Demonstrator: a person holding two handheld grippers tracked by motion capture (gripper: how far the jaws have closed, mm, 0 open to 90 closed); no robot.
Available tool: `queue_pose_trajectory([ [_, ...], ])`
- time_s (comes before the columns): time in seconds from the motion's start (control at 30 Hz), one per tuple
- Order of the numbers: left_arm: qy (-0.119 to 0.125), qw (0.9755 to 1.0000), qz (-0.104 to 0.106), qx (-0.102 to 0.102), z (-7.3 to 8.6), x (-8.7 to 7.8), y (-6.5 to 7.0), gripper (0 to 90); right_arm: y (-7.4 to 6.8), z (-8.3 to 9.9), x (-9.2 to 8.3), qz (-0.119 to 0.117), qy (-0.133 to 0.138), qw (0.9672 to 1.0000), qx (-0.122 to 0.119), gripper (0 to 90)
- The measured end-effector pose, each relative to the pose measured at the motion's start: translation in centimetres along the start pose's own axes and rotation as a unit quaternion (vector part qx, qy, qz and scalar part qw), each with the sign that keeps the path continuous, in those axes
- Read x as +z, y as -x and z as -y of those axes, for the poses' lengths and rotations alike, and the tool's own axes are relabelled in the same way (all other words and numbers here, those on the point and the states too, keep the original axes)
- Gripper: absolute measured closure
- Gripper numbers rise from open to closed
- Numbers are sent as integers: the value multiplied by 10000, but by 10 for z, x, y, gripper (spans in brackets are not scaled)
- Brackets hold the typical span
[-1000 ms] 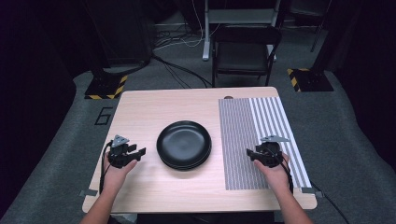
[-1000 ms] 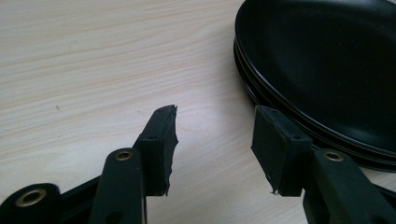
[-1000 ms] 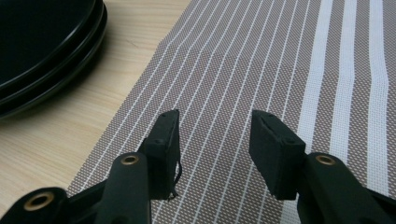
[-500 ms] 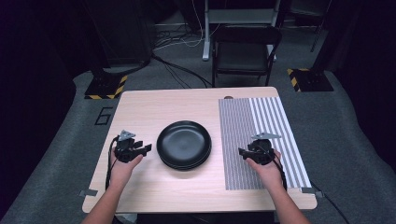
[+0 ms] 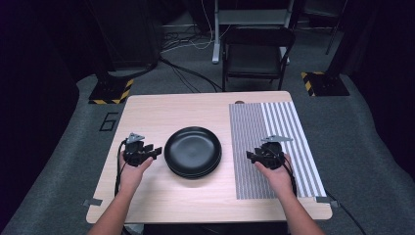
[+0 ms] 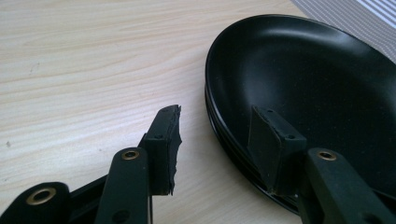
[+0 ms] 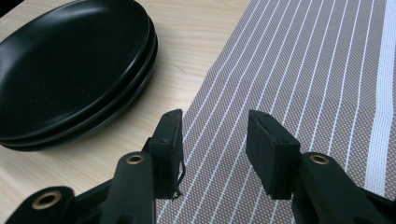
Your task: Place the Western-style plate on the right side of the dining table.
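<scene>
Left gripper (image 5: 155, 151) agape — beside stacked plates (image 5: 193, 151)

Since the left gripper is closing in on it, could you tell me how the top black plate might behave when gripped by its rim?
The plates look glossy, so the rim may slip between the pads. The top plate is probably rigid, and could chip if dropped. It sits nested in the stack, so it should lift off cleanly, though the plates beneath may shift.

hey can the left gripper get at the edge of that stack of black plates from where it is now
Probably yes. The left gripper sits open right beside the stacked black plates, and in the left gripper view the rim already lies between its two jaws, with bare table and nothing blocking.
</scene>
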State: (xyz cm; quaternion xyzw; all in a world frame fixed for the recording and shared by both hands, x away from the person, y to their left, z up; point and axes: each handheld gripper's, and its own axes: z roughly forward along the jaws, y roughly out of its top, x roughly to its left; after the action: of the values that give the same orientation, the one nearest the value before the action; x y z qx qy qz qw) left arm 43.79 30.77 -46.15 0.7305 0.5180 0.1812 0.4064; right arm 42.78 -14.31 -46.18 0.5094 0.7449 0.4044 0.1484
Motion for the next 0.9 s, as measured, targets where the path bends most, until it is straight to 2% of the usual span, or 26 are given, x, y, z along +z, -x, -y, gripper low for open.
queue_pose_trajectory([
  [0.1, 6, 10000, 62, -35, -1, 0, 1, 535, -2, -3, 1, 4, -3, 10000, 10, 557],
  [0.27, -16, 9999, 130, -59, -3, 5, 4, 560, -7, -9, 6, -180, 54, 9998, 86, 566],
  [0.3, 0, 9999, 145, -72, -4, 8, 6, 561, -9, -10, 8, -262, 139, 9995, 88, 565],
  [0.47, -25, 9997, 212, -95, -5, 11, 8, 563, -17, -14, 13, -353, 234, 9991, 32, 546],
  [0.63, -157, 9995, 207, -163, -3, 18, 7, 599, -26, -16, 24, -574, 209, 9978, 267, 524],
  [0.8, -185, 9993, 161, -295, 1, 22, 4, 624, -32, -16, 32, -573, 172, 9976, 338, 528],
  [0.9, -182, 9988, 243, -382, 2, 23, 3, 628, -35, -17, 34, -428, 162, 9985, 308, 574],
])
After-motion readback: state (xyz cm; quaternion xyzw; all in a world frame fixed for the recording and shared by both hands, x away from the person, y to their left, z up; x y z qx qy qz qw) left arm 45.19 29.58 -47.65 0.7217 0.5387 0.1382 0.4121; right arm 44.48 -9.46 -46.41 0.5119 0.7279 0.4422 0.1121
